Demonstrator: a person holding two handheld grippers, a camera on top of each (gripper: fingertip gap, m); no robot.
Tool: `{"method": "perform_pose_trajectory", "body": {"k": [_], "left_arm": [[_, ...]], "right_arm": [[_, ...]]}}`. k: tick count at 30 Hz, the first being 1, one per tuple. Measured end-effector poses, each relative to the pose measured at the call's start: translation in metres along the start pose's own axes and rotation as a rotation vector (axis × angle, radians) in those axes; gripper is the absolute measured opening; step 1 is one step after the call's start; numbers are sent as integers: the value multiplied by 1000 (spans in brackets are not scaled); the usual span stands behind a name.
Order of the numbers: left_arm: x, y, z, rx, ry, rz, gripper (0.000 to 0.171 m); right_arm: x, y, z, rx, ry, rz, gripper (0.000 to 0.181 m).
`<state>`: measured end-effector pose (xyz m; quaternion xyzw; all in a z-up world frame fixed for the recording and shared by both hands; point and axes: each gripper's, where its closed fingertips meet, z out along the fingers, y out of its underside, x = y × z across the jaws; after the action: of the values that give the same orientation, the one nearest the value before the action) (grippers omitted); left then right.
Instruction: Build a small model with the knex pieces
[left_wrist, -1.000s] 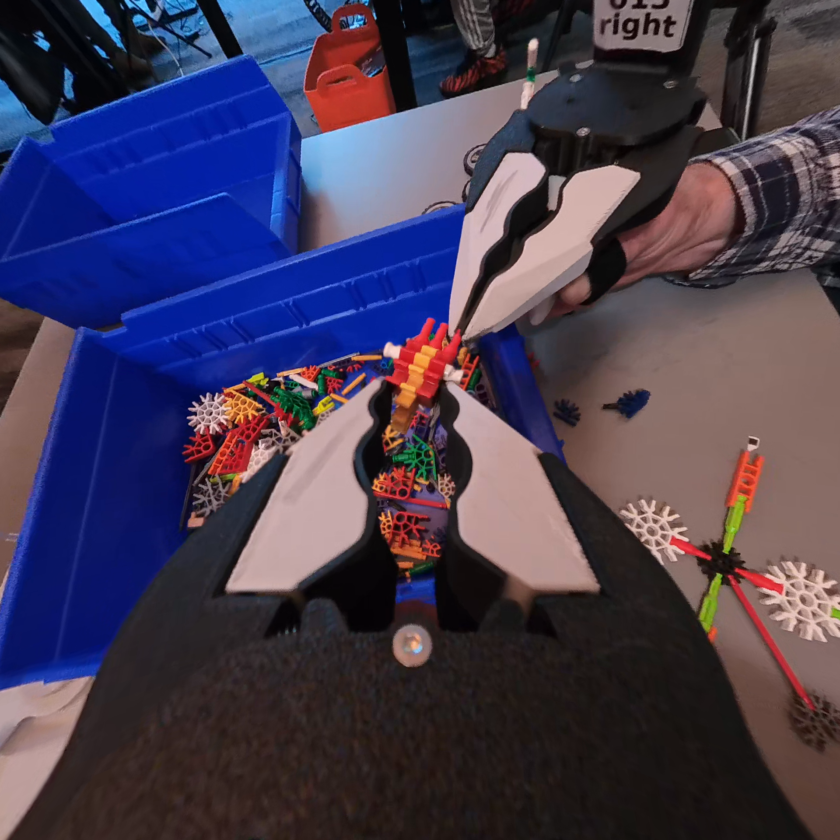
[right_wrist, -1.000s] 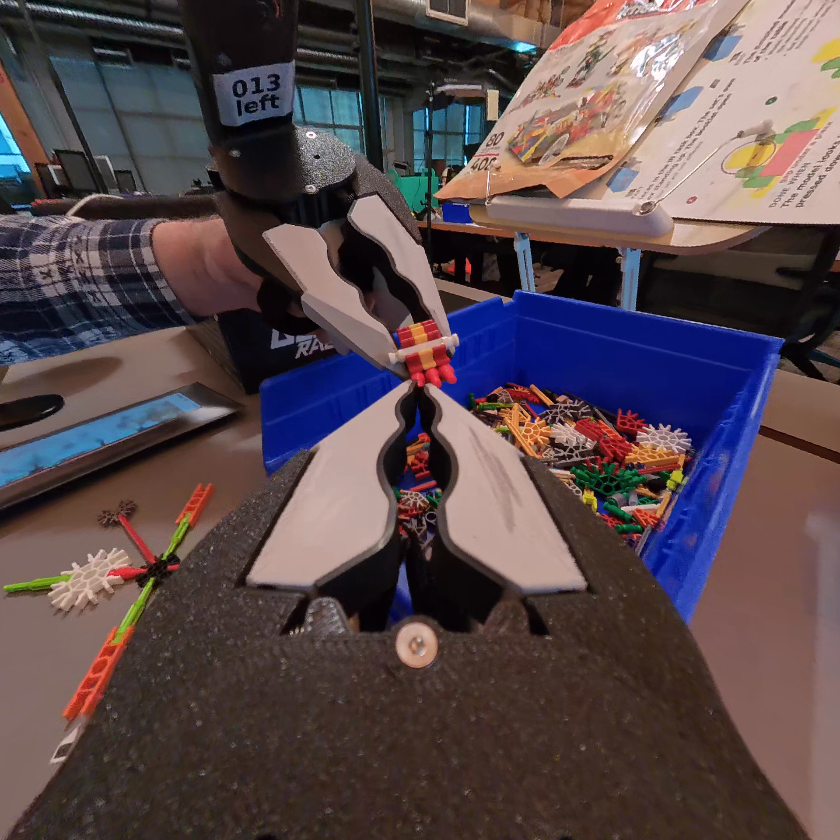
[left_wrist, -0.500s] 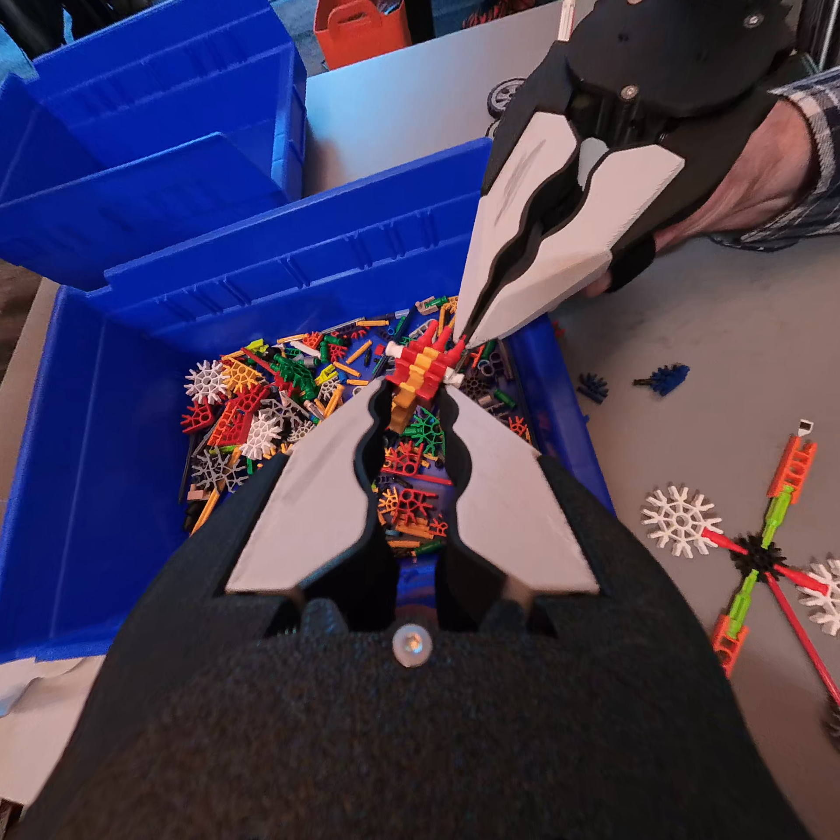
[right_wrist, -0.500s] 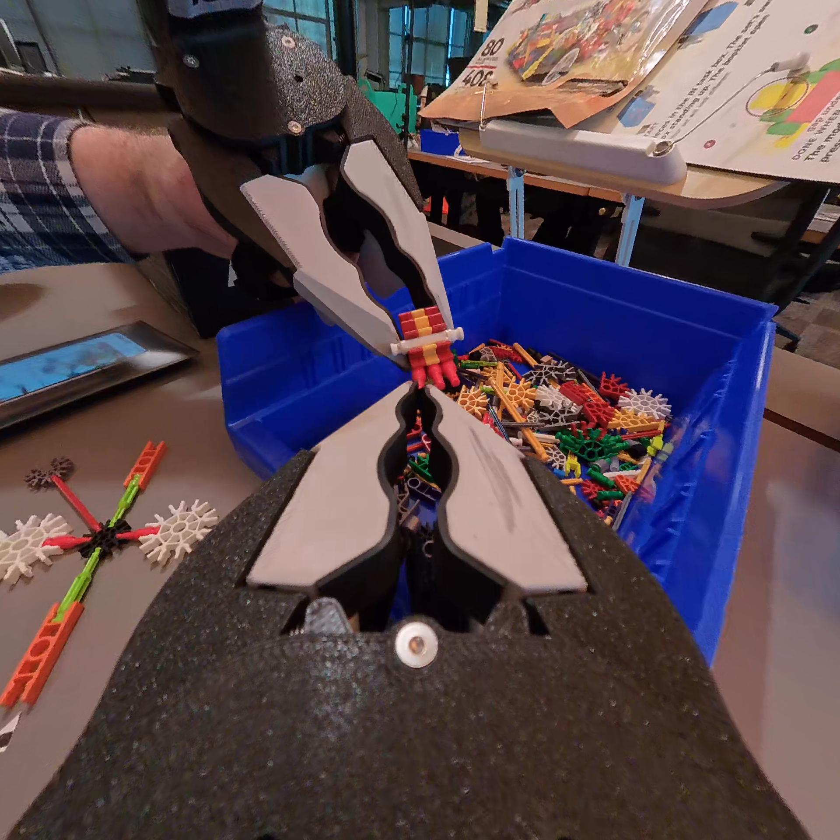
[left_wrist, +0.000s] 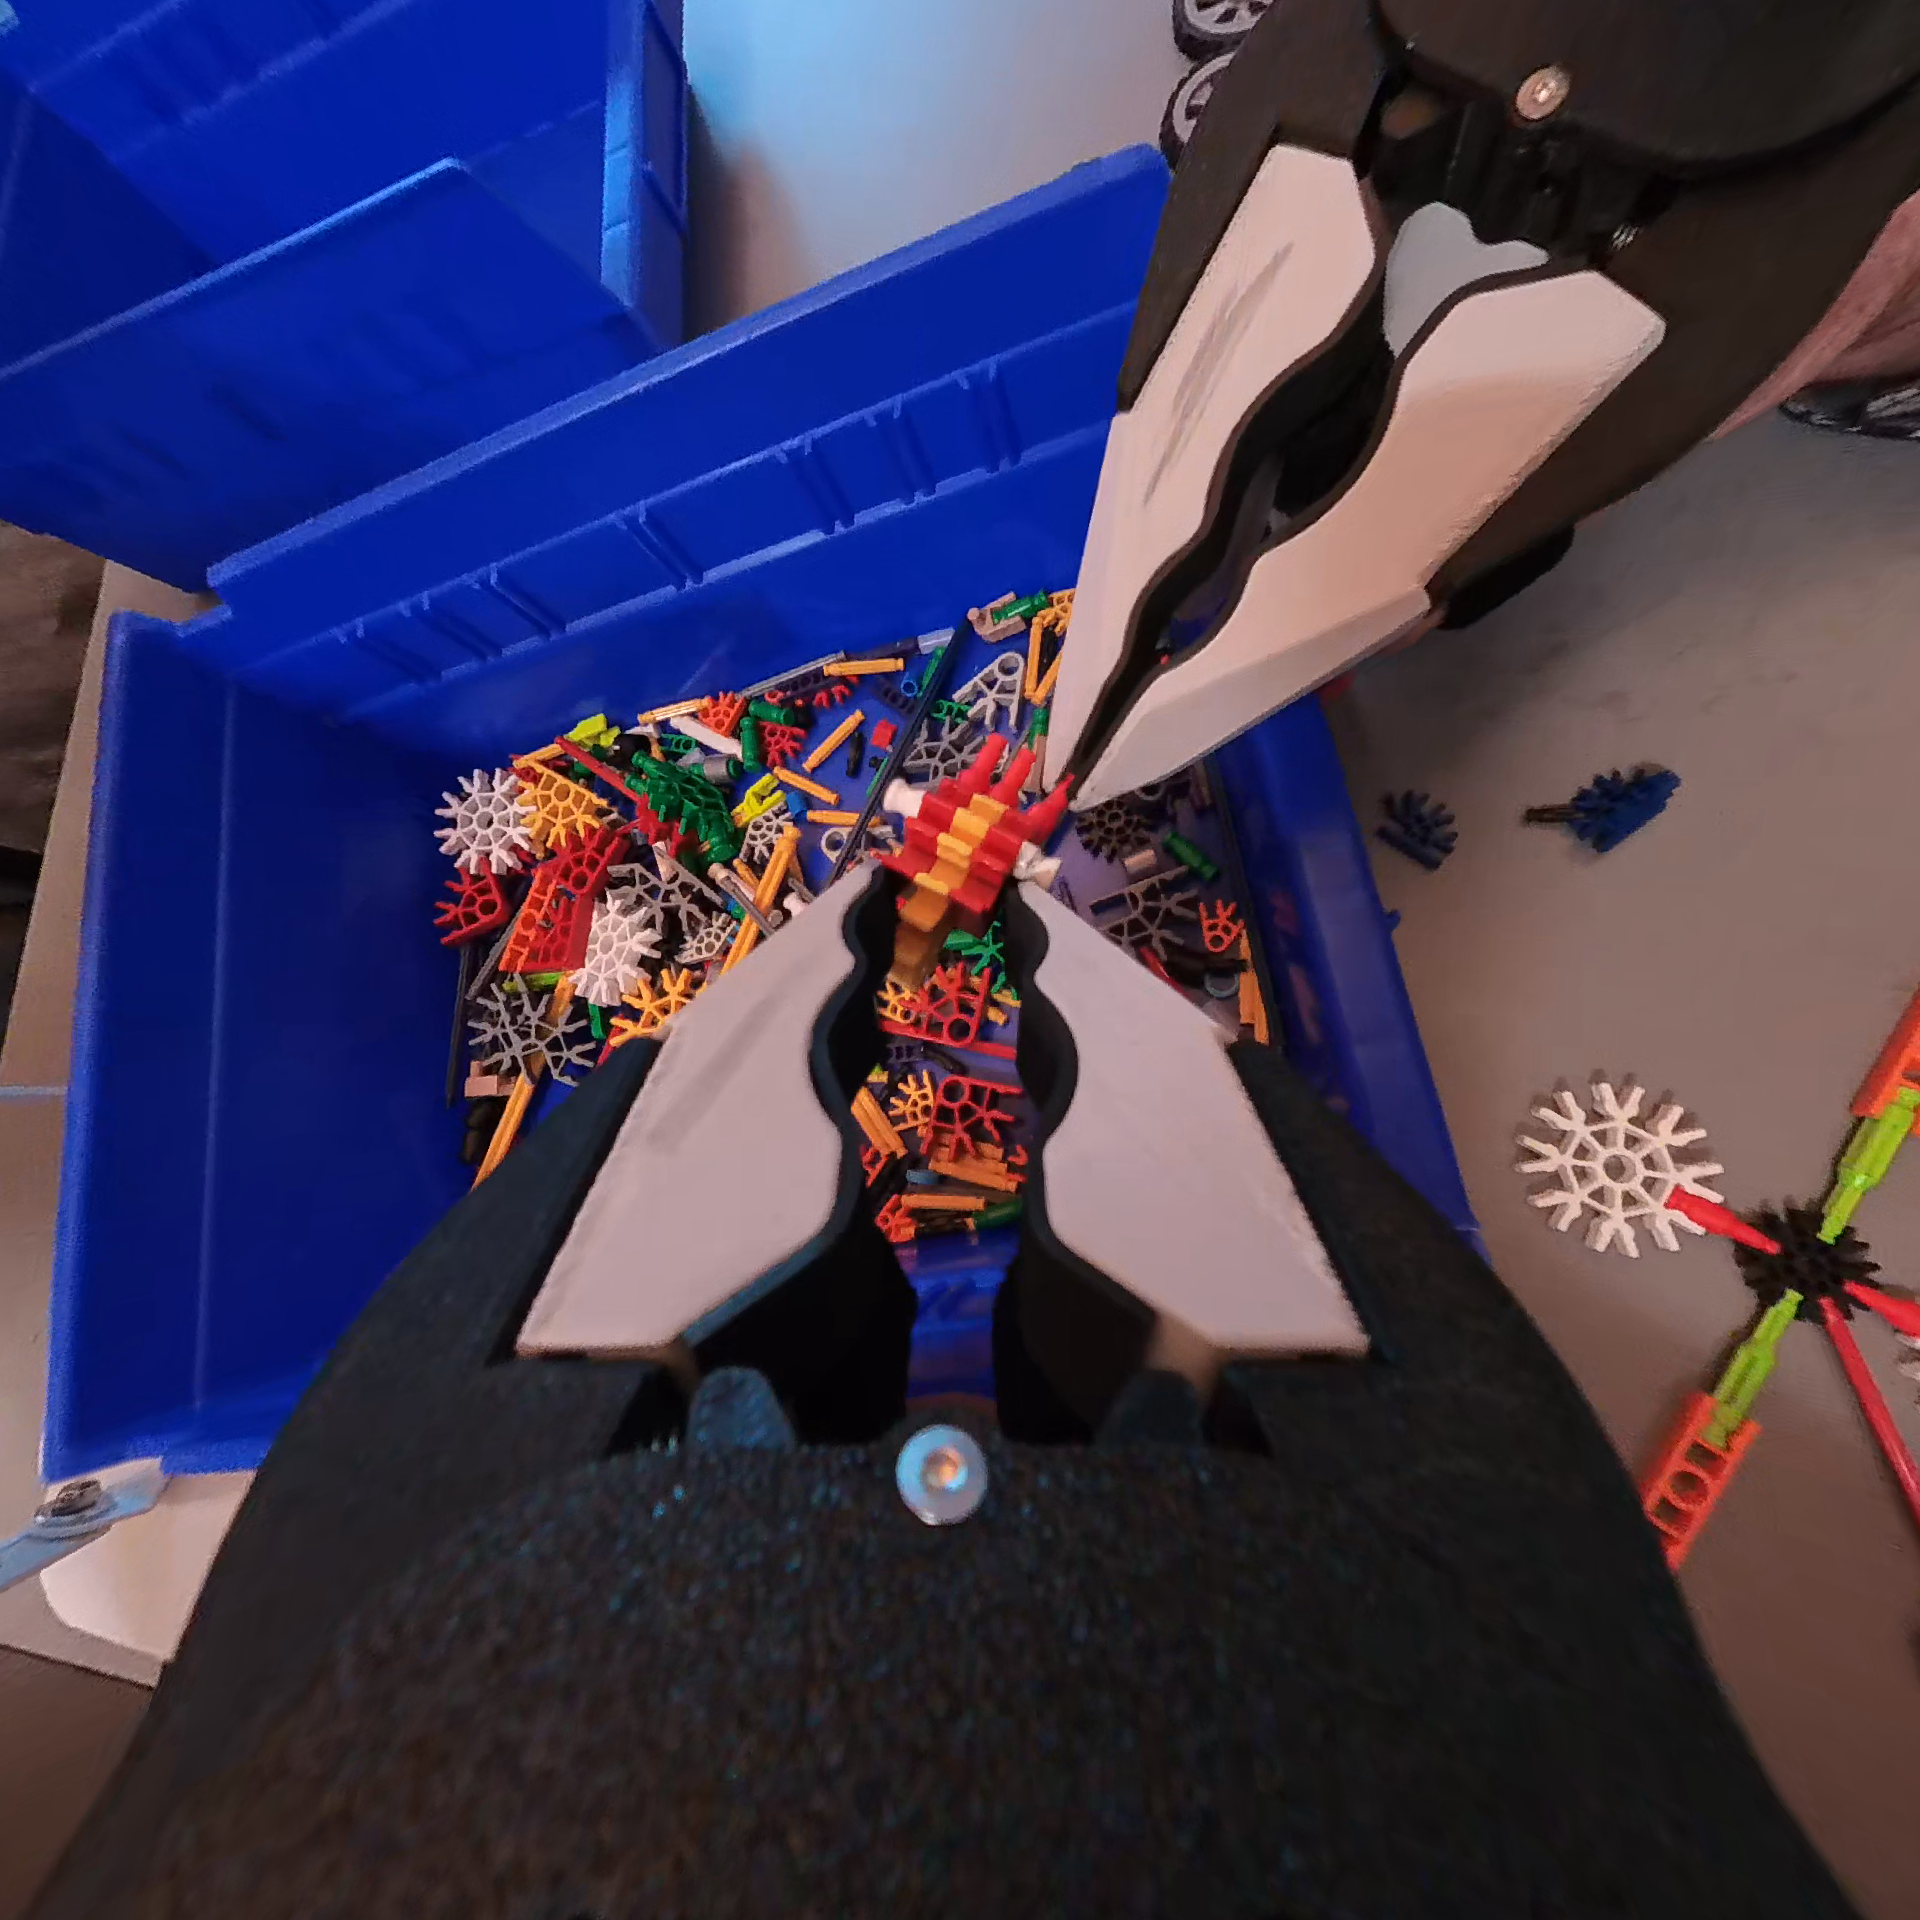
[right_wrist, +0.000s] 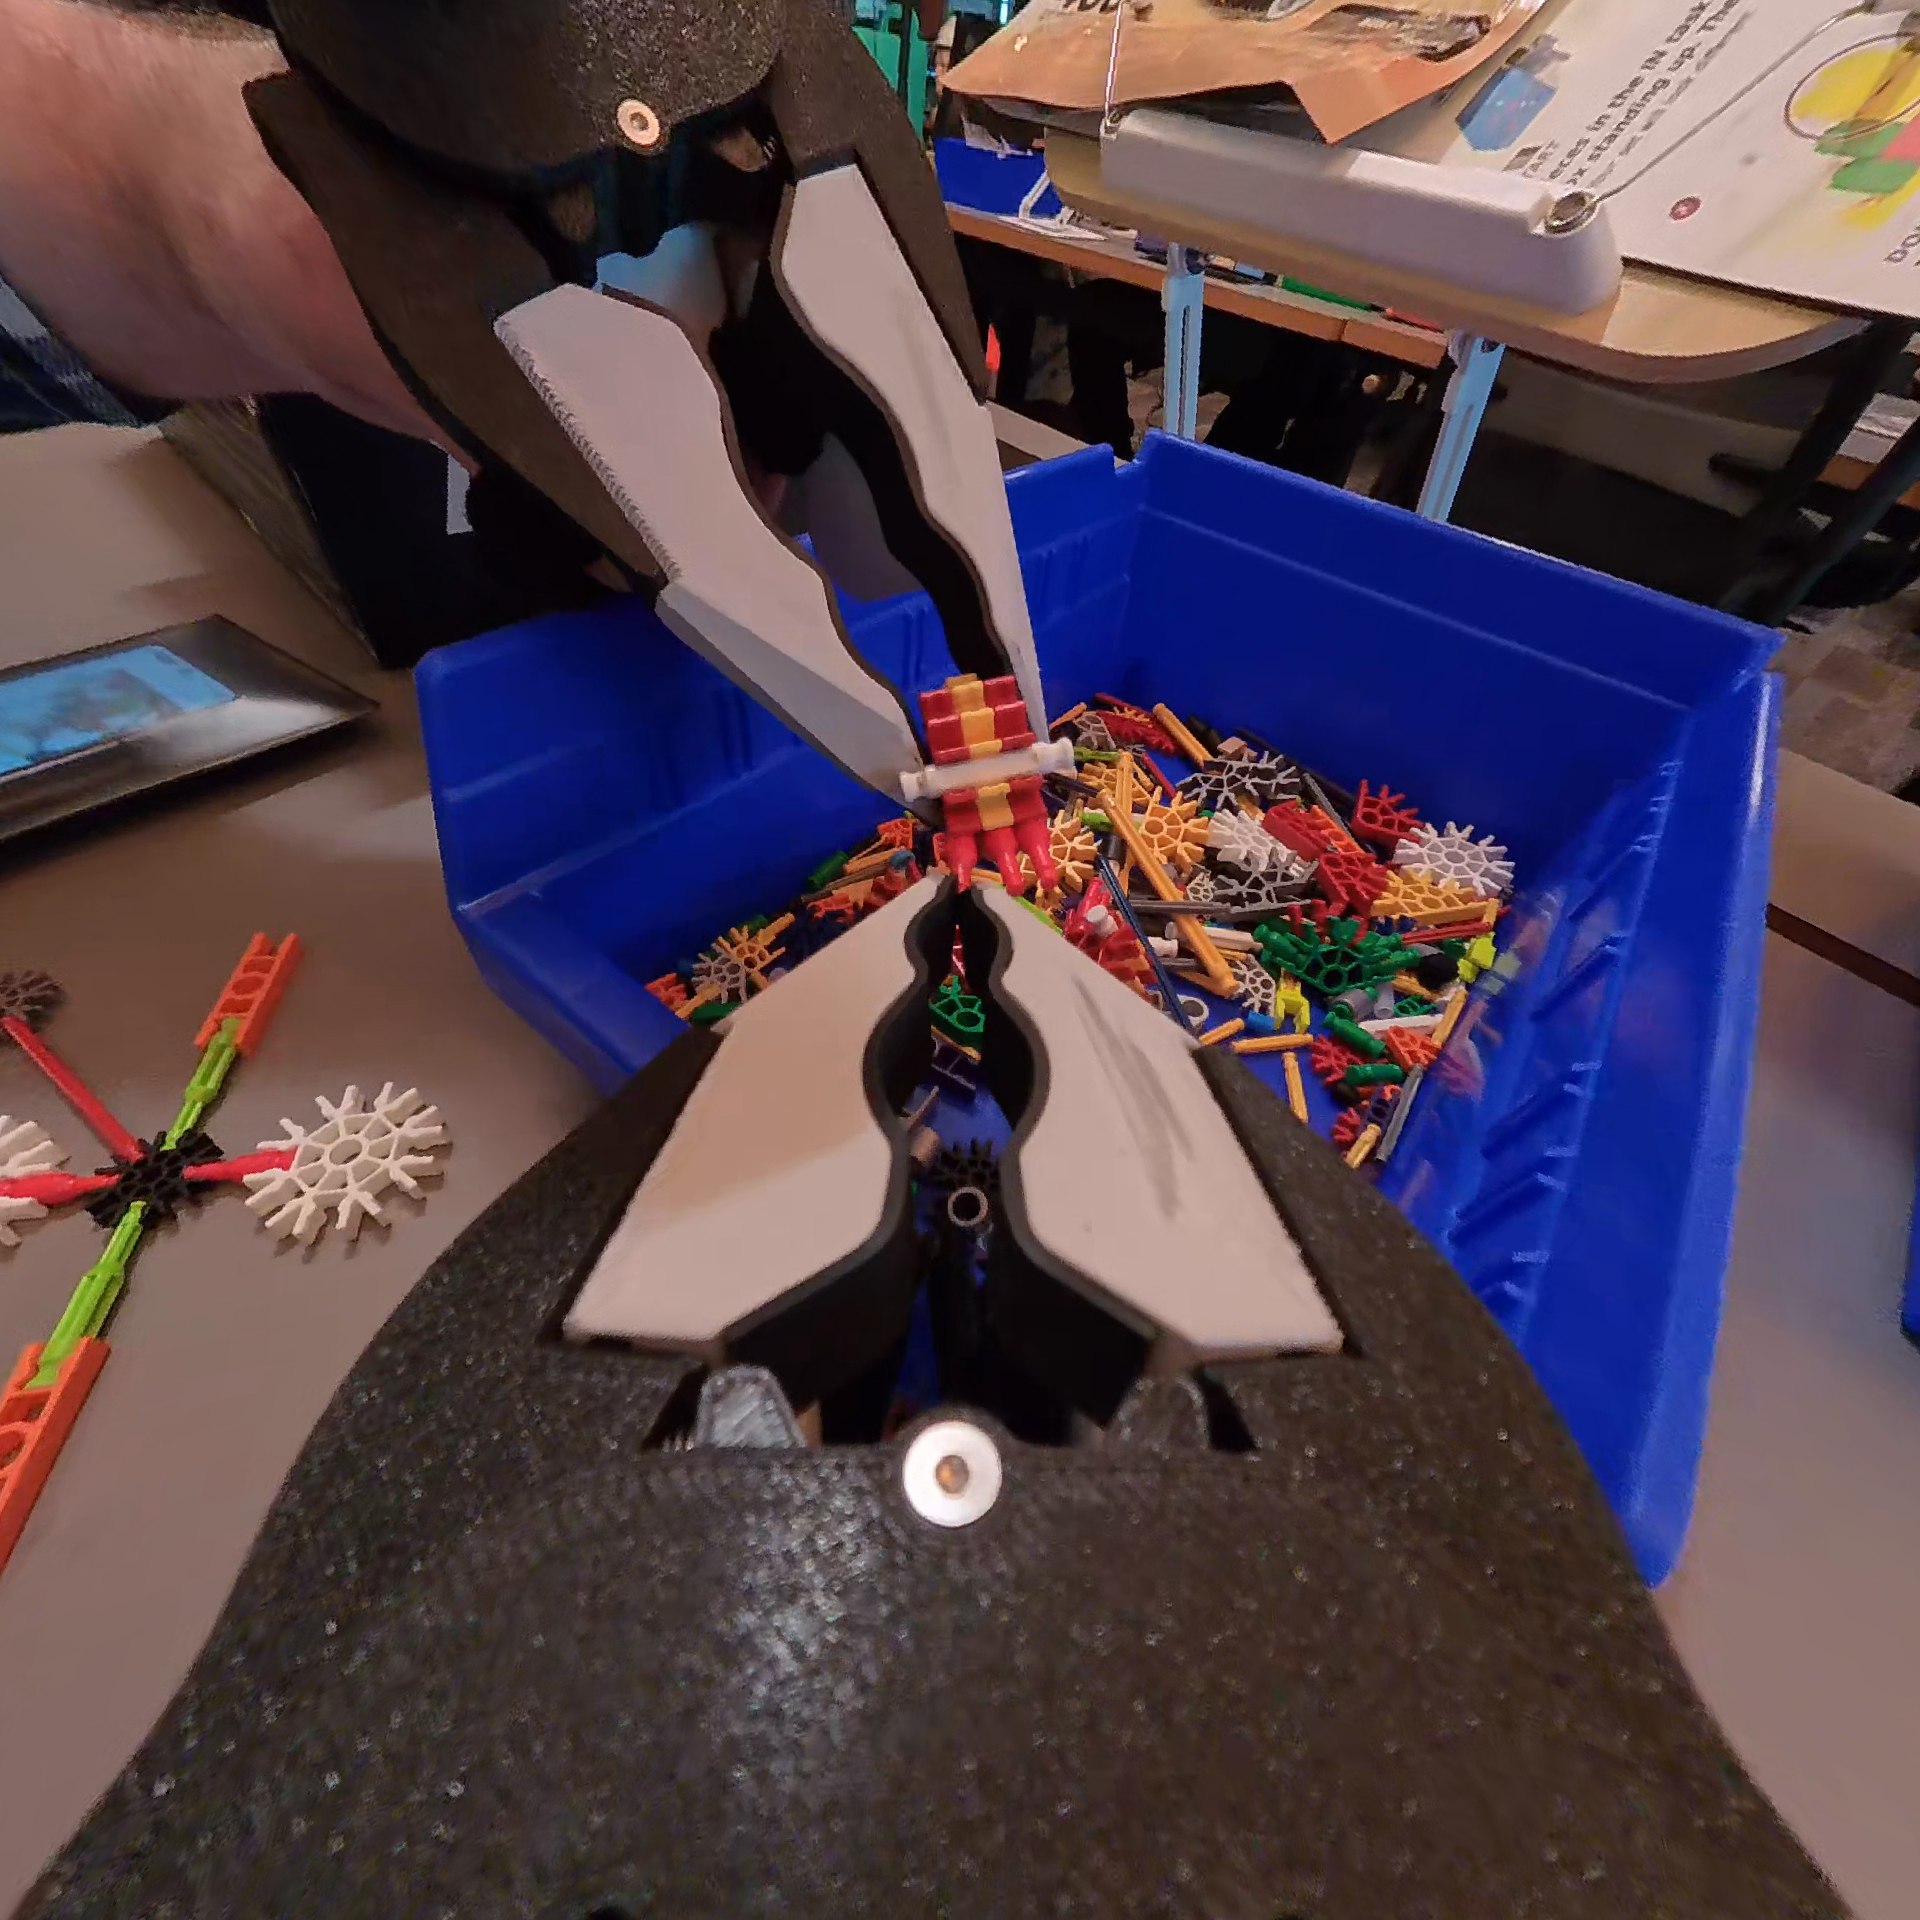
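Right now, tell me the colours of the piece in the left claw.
Red and yellow stripes on a white rod; right wrist view shows it best.

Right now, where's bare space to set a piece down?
Bare tabletop between the blue bin and the rod-and-snowflake model. The bin's empty side is also free. Crowded: the loose-piece pile, where both tools meet at the red-yellow stack.
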<state>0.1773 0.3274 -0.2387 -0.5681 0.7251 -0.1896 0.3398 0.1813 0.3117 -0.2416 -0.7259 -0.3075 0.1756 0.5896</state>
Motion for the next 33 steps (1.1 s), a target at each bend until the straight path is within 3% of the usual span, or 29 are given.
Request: {"method": "perform_pose_trajectory", "body": {"k": [13,19,33], "left_arm": [[-2,5,3,-97,-13,-25,16],[-3,5,5,-197,-13,2,16],[-9,14,16,-413,-6,31,16]], "right_arm": [[-1,4,2,-58,-14,4,0],[-1,6,4,-87,-23,25,0],[8,22,13,-299,-62,125,0]]}}
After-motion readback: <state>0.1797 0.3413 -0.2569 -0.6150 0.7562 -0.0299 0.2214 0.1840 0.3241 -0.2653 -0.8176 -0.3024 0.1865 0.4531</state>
